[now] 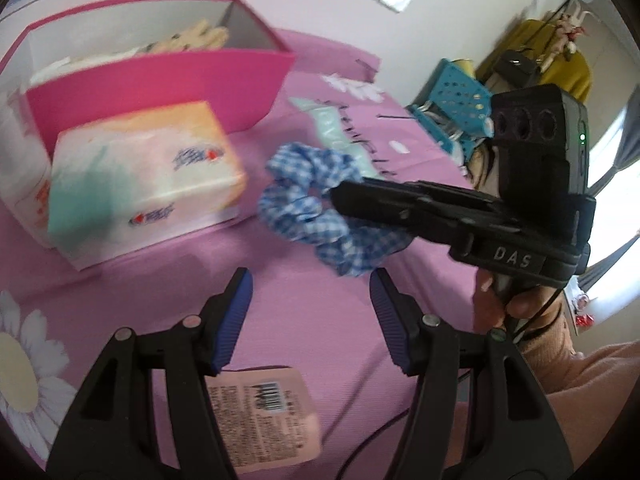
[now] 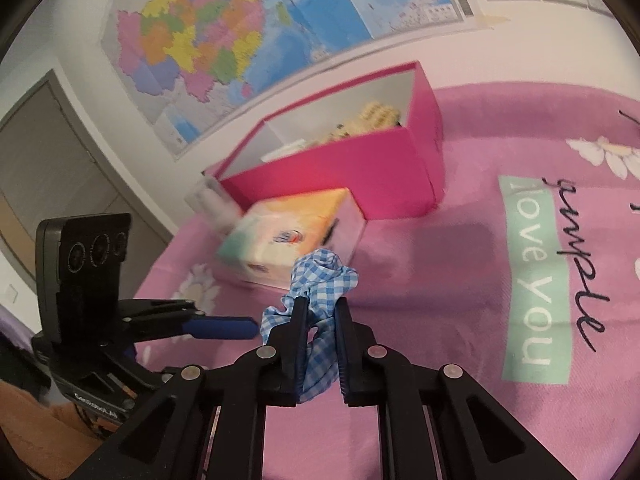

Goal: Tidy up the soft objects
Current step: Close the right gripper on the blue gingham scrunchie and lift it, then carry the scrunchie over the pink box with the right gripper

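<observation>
A blue-and-white checked scrunchie (image 1: pixel 320 216) hangs above the pink cloth, pinched by my right gripper (image 1: pixel 340 198), which comes in from the right. In the right wrist view the scrunchie (image 2: pixel 320 284) sits between the shut fingers of my right gripper (image 2: pixel 320 312). My left gripper (image 1: pixel 310 284) is open and empty, just below the scrunchie; it also shows in the right wrist view (image 2: pixel 248 328) at left. The pink box (image 1: pixel 160 84) (image 2: pixel 360 168) stands open behind, with soft cream and white items inside.
A tissue pack (image 1: pixel 140 176) (image 2: pixel 296 232) lies in front of the pink box. A pink labelled packet (image 1: pixel 264 412) lies under my left gripper. A blue perforated basket (image 1: pixel 456 96) stands past the cloth's far edge. A map hangs on the wall (image 2: pixel 240 28).
</observation>
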`<state>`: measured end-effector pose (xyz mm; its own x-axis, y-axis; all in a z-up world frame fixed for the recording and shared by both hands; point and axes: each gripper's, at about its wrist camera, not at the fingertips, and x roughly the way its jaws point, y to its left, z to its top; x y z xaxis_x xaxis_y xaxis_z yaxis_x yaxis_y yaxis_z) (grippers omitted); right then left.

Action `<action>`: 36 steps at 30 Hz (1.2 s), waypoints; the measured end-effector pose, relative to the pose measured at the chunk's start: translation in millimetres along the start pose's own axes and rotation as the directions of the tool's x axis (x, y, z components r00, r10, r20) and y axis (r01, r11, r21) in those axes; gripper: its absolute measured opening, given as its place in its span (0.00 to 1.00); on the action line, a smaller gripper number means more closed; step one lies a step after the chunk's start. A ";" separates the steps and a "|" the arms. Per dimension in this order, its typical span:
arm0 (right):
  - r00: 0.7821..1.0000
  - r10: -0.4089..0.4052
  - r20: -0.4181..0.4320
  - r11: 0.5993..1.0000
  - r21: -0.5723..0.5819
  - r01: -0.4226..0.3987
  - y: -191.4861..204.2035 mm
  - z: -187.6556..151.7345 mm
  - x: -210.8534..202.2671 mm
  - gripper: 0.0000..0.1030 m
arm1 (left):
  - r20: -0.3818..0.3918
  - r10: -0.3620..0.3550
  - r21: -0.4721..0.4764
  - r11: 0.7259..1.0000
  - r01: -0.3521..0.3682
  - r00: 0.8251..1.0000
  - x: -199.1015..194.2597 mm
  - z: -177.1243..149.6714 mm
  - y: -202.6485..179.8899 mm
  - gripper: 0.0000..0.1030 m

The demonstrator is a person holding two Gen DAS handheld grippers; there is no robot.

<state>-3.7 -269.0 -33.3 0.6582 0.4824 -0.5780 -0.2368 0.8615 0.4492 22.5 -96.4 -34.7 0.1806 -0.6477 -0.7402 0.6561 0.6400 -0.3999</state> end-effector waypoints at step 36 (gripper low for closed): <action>0.989 0.088 0.118 0.992 -0.099 -0.076 25.7 57.8 -11.3 0.12 | 0.131 0.092 0.028 0.995 -0.096 0.987 -27.3 66.0 -0.8 0.31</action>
<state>24.1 -261.5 24.1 0.7146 0.5341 -0.4517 -0.3557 0.8335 0.4228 65.5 -106.5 21.5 0.3341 -0.6348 -0.6968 0.6558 0.6875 -0.3119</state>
